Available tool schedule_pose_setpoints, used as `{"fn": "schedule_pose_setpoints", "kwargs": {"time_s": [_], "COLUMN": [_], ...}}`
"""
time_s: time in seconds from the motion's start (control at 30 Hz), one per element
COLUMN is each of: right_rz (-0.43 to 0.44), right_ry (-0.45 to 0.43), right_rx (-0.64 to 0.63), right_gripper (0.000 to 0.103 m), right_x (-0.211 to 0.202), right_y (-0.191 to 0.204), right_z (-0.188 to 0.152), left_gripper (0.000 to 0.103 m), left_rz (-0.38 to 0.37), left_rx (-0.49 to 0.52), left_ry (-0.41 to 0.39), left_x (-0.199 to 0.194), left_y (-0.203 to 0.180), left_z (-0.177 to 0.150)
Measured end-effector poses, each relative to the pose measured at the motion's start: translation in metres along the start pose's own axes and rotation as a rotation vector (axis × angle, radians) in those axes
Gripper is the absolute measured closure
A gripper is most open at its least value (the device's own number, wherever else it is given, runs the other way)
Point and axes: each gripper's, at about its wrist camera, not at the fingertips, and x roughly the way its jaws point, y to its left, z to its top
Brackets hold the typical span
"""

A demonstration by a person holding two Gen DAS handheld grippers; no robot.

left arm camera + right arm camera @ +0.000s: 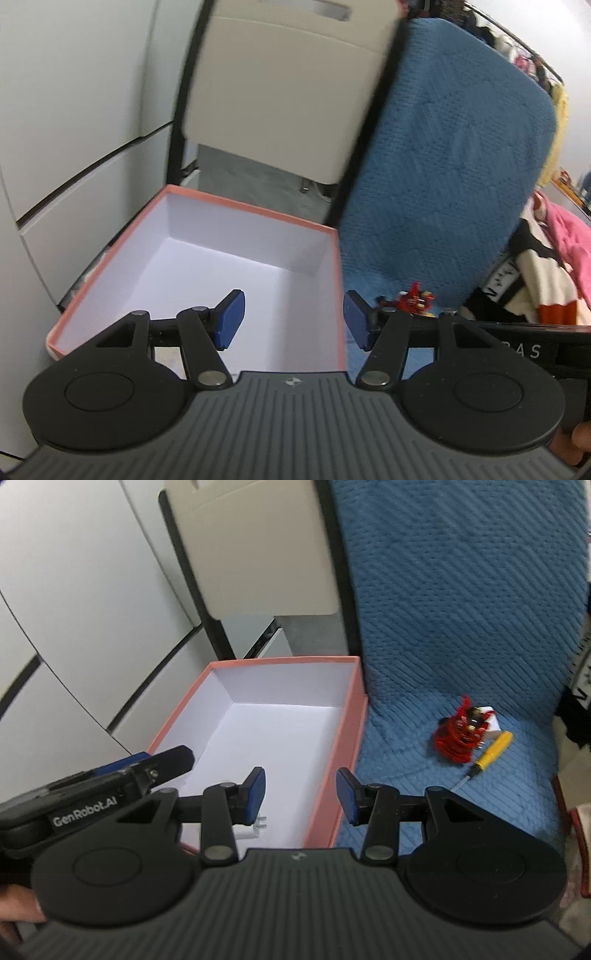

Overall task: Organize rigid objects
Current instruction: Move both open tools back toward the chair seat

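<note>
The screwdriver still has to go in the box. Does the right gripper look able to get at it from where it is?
Probably yes. The yellow screwdriver lies bare on the blue blanket, beside the red toy, with nothing between it and the open, empty right gripper.

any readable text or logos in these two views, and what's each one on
"GenRobot.AI": white lettering on the side of the left gripper, seen in the right wrist view.
"RAS": end of a cut-off word on the black body of the right gripper, in the left wrist view.
Small emblem on each gripper's ribbed top: a symbol, no letters.
Black marks on the white fabric: too blurred to read.
</note>
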Motion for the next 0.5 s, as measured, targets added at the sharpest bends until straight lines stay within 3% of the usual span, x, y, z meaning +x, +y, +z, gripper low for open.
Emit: {"fn": "schedule_pose_setpoints", "kwargs": {"time_s": [0.5], "right_rz": [-0.103], "right_ry": [-0.089], "right_rx": [0.031], "right_gripper": [0.057], "right_x": [-0.074], "right_y": [-0.059], "right_z": [-0.023], "left_gripper": [0.038], "left_rz": [-0.124], "left_rx": [0.062], "left_ry": [-0.018], "left_x": [-0.027], "left_y": [-0.095], "left_z": [-0.018]}}
